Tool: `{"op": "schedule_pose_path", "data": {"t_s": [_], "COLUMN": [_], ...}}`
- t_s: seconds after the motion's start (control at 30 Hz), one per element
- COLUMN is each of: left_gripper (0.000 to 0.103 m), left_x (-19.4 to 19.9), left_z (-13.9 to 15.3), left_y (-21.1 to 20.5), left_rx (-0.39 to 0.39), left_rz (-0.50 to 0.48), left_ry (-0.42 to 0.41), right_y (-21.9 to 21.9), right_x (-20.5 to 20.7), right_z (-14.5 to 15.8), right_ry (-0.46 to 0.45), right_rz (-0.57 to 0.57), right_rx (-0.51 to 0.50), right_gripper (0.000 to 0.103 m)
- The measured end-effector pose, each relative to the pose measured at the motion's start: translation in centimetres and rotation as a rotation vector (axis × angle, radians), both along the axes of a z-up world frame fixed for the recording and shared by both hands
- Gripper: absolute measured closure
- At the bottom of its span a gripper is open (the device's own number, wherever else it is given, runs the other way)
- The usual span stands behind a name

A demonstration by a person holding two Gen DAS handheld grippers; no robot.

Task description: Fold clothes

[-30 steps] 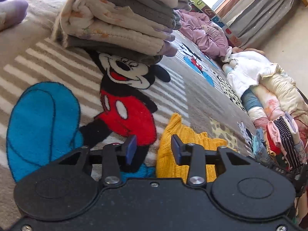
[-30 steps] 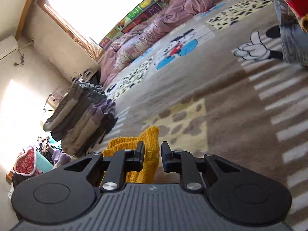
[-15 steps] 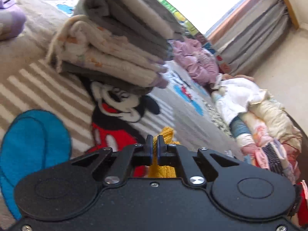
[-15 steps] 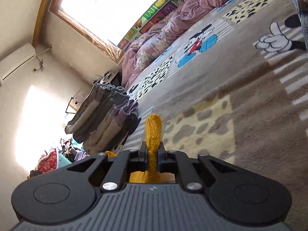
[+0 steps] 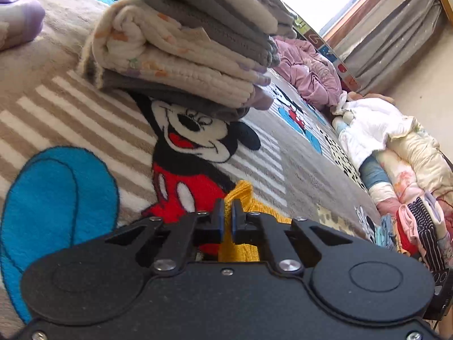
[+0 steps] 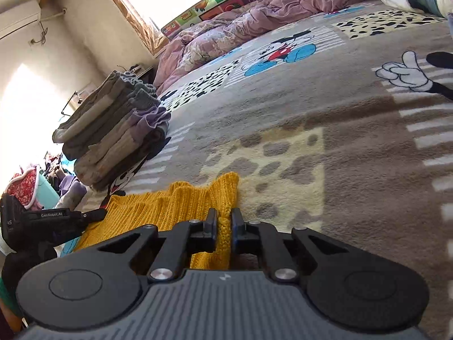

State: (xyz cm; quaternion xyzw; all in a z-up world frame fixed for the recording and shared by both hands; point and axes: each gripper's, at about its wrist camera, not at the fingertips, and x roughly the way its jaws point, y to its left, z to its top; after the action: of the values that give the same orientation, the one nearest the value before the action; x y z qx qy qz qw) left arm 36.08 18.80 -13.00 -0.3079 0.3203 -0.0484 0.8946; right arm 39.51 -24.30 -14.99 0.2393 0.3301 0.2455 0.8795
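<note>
The mustard-yellow ribbed knit garment (image 6: 158, 209) lies low on a plush grey and beige cartoon-mouse blanket (image 6: 325, 119) that covers the bed, and both grippers have a hold of it. The left gripper (image 5: 225, 212) has its black, blue-padded fingers (image 5: 218, 218) pinched nearly together on a raised corner of the knit, which pokes up just beyond the tips in front of the mouse's red shorts. The right gripper (image 6: 223, 221) has its fingers (image 6: 211, 223) closed on a fold at the garment's other edge, the yellow cloth filling the narrow gap between them. In the right wrist view the knit spreads flat from that pinch toward the left gripper's black body at the frame's left edge.

Behind the garment stands a tall stack of folded grey, cream and lilac clothes (image 5: 187, 48), resting on the blanket over the mouse's head. Along the far side of the bed lies a crumpled mauve quilt (image 6: 254, 19), and to the right in the left wrist view a heap of unfolded mixed-colour clothes (image 5: 402, 175).
</note>
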Motion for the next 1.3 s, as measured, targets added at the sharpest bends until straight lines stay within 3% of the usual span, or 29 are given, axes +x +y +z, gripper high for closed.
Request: {"op": "schedule_pose_path", "data": {"t_s": [0.07, 0.13, 0.17, 0.2, 0.23, 0.37, 0.43, 0.47, 0.53, 0.63, 0.7, 0.73, 0.77, 0.8, 0.9, 0.93, 1.0, 1.07, 1.17, 1.23, 1.3], "left_gripper": [0.093, 0.091, 0.084, 0.075, 0.070, 0.064, 0.061, 0.055, 0.055, 0.056, 0.083, 0.087, 0.097, 0.098, 0.098, 0.098, 0.096, 0.089, 0.078, 0.077, 0.078], "left_x": [0.6, 0.6, 0.5, 0.4, 0.4, 0.1, 0.0, 0.2, 0.3, 0.3, 0.3, 0.3, 0.1, 0.0, 0.0, 0.2, 0.7, 0.6, 0.2, -0.2, -0.5], "left_z": [-0.9, -1.1, -0.8, -0.5, -0.2, 1.1, 1.5, 1.1, 0.6, 0.5, 0.3, 0.3, 0.4, 0.6, 0.8, 0.3, -0.7, -0.5, 0.1, 0.9, 1.5], "left_y": [0.1, 0.5, 0.2, -0.1, -0.3, -1.4, -1.9, -2.2, -2.5, -2.9, -3.2, -3.3, -3.3, -3.2, -2.4, -2.4, -2.2, -1.7, -1.1, -1.1, -1.2], "left_rx": [0.024, -0.004, 0.012, 0.028, 0.044, 0.109, 0.138, 0.142, 0.149, 0.153, 0.165, 0.164, 0.154, 0.143, 0.073, 0.083, 0.093, 0.066, 0.054, 0.097, 0.111], "left_rz": [0.004, 0.004, 0.000, -0.004, -0.008, -0.025, -0.033, -0.034, -0.044, -0.075, -0.094, -0.100, -0.102, -0.095, -0.071, -0.062, -0.044, -0.034, -0.024, -0.004, -0.013], "left_ry": [0.066, 0.064, 0.054, 0.044, 0.034, -0.006, -0.019, -0.001, 0.010, -0.002, -0.003, -0.007, -0.023, -0.038, -0.056, -0.022, 0.037, 0.040, 0.015, -0.022, -0.053], "right_y": [-0.7, -0.6, -0.8, -0.9, -0.8, 1.2, 2.4, 2.2, 1.9, 2.9, 3.5, 3.0, 2.6, 2.2, -1.6, -2.4, -2.5, -1.9, -1.3, -1.0, -0.6], "right_x": [0.1, 0.6, 0.6, 0.6, 0.4, -0.9, -0.5, 0.0, 0.7, 1.5, 2.0, 2.2, 2.4, 2.6, 2.8, 2.9, 3.3, 3.4, 3.3, 3.2, 3.0], "right_z": [0.1, -0.7, -0.9, -0.7, -0.2, 2.3, 2.0, 1.2, 0.1, 0.6, 0.6, 0.3, 0.0, -0.2, -0.2, -0.5, -1.8, -2.1, -1.4, -1.1, -0.8], "right_ry": [0.000, 0.037, 0.046, 0.044, 0.021, -0.144, -0.115, -0.082, -0.040, -0.065, -0.068, -0.058, -0.048, -0.037, -0.006, 0.011, 0.072, 0.076, 0.052, 0.040, 0.029], "right_rz": [-0.042, -0.061, -0.079, -0.094, -0.102, -0.016, -0.014, -0.039, -0.073, 0.031, 0.091, 0.083, 0.074, 0.066, -0.045, -0.080, -0.110, -0.111, -0.106, -0.104, -0.087], "right_rx": [-0.025, -0.095, -0.109, -0.115, -0.125, -0.178, -0.249, -0.248, -0.241, -0.228, -0.202, -0.163, -0.124, -0.085, 0.121, 0.153, 0.130, 0.088, 0.043, 0.022, -0.008], "right_gripper": [0.092, 0.092, 0.096, 0.094, 0.087, 0.083, 0.056, 0.056, 0.056, 0.056, 0.062, 0.072, 0.076, 0.089, 0.091, 0.090, 0.090, 0.090, 0.085, 0.075, 0.074]}}
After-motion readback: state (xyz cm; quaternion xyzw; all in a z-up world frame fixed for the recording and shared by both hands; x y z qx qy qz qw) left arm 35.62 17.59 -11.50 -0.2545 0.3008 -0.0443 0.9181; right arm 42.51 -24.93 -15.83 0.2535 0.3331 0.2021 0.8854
